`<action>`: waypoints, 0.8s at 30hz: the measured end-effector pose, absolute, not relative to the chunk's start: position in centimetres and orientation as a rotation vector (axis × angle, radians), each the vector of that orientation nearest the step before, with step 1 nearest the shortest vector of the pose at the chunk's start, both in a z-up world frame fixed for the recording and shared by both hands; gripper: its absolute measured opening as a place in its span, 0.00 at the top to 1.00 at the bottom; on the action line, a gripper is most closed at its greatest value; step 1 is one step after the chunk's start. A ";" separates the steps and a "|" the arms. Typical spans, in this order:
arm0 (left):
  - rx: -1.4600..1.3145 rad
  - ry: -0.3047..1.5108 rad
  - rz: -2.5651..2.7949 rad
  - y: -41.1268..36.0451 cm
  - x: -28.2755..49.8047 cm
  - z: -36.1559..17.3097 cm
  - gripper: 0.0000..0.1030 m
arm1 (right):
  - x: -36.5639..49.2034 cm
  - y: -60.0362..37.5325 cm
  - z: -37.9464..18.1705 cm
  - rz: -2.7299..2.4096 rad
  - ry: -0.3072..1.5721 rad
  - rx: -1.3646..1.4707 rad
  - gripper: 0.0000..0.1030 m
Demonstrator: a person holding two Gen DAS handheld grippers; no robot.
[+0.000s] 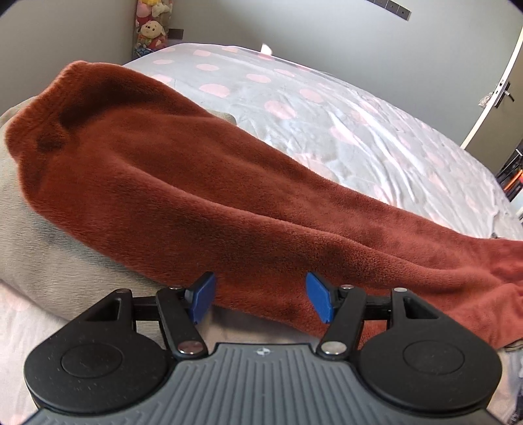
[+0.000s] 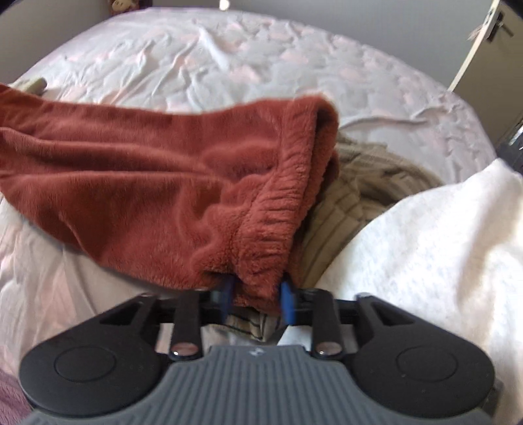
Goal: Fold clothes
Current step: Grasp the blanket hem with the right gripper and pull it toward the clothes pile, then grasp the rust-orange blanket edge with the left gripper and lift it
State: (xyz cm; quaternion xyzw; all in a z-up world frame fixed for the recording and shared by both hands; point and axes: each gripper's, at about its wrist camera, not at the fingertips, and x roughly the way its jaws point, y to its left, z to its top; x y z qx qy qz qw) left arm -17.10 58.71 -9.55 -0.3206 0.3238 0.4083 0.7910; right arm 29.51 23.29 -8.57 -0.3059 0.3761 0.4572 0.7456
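Observation:
Rust-brown fleece pants (image 1: 183,183) lie stretched across the bed, one leg running from far left to the right edge. My left gripper (image 1: 261,299) is open, its blue pads (image 1: 204,296) on either side of the leg's near edge, not clamped. In the right wrist view the pants' ribbed waistband (image 2: 261,209) hangs bunched and lifted off the bed. My right gripper (image 2: 256,299) is shut on the waistband, fleece squeezed between its blue pads (image 2: 286,302).
The bed has a grey sheet with pink dots (image 1: 310,104). A beige garment (image 1: 49,261) lies under the pants at left. An olive ribbed garment (image 2: 353,196) and a white fleece (image 2: 434,235) lie at right. Plush toys (image 1: 152,26) stand in the far corner.

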 end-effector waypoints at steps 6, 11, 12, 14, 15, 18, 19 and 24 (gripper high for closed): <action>-0.780 0.602 0.947 61.5 -23.3 -6.9 0.42 | 26.6 21.5 -5.7 0.885 0.697 -0.451 0.46; -0.808 0.478 1.082 64.9 -29.7 -5.5 0.41 | 23.7 21.5 -5.8 0.861 0.754 -0.277 0.45; -0.829 0.454 1.084 65.7 -30.5 -5.8 0.41 | 23.0 21.8 -6.1 0.870 0.772 -0.250 0.44; -0.877 0.407 1.073 67.4 -32.0 -6.5 0.41 | 21.5 22.8 -6.8 0.892 0.802 -0.219 0.43; -0.893 0.395 1.062 68.2 -32.6 -7.0 0.39 | 20.7 23.4 -7.3 0.904 0.814 -0.220 0.43; -0.920 0.399 1.049 70.2 -32.7 -8.7 0.38 | 18.3 25.3 -8.8 0.937 0.846 -0.235 0.43; -0.928 0.402 1.046 70.8 -32.6 -9.3 0.38 | 17.6 25.8 -9.3 0.941 0.854 -0.243 0.43; -0.908 0.381 1.045 72.4 -31.7 -11.1 0.38 | 15.4 27.7 -11.0 0.942 0.885 -0.282 0.43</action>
